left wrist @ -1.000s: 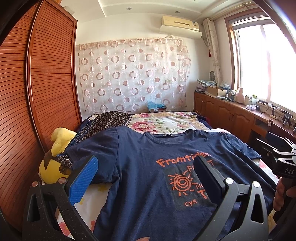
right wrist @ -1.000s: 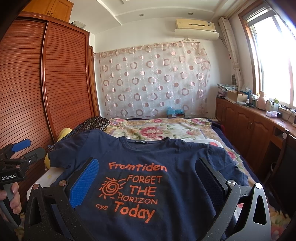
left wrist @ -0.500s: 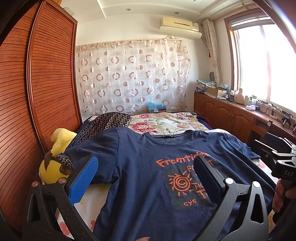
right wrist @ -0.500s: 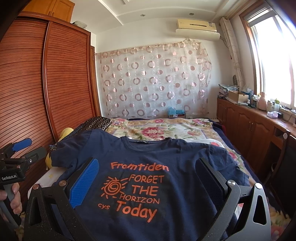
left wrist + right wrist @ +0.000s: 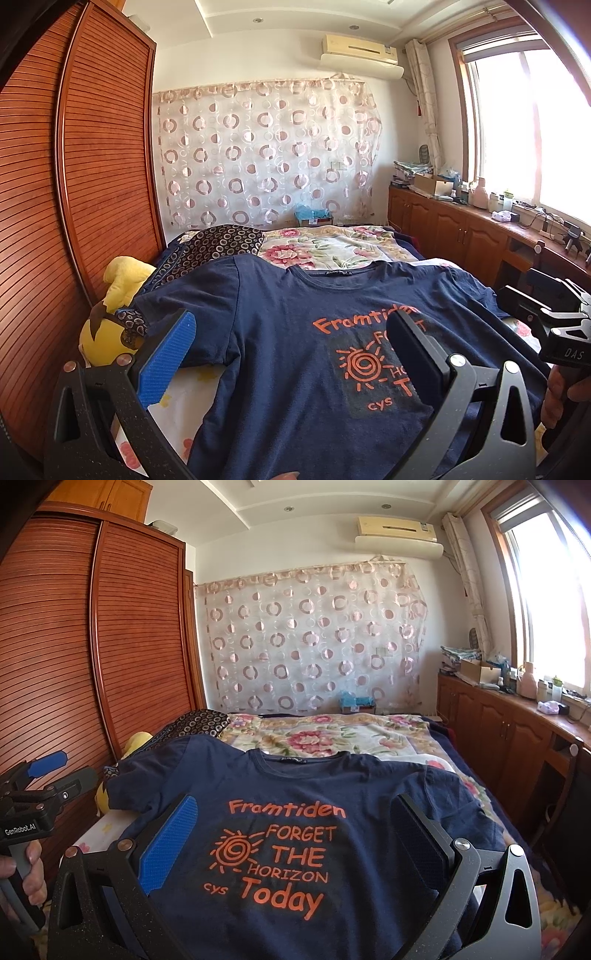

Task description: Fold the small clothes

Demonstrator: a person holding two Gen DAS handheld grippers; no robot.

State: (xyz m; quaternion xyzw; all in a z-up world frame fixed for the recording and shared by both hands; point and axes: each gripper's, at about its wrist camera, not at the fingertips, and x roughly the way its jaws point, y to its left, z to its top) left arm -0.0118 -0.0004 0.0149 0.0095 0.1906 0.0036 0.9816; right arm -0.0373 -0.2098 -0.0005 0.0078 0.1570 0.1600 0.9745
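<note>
We judge the fold has not begun: the navy T-shirt point(image 5: 295, 812) lies flat, print up, on the bed point(image 5: 332, 734), collar at 12 o'clock. To do it well, we should pinch one sleeve and the hem on the same side, then carry that edge inward in a straight line. Our left gripper point(image 5: 291, 354) has its fingers spread wide, holding nothing, over the shirt's left half, sleeve at 10 o'clock. Our right gripper point(image 5: 295, 834) is equally wide and holds nothing, the print between its fingers.
</note>
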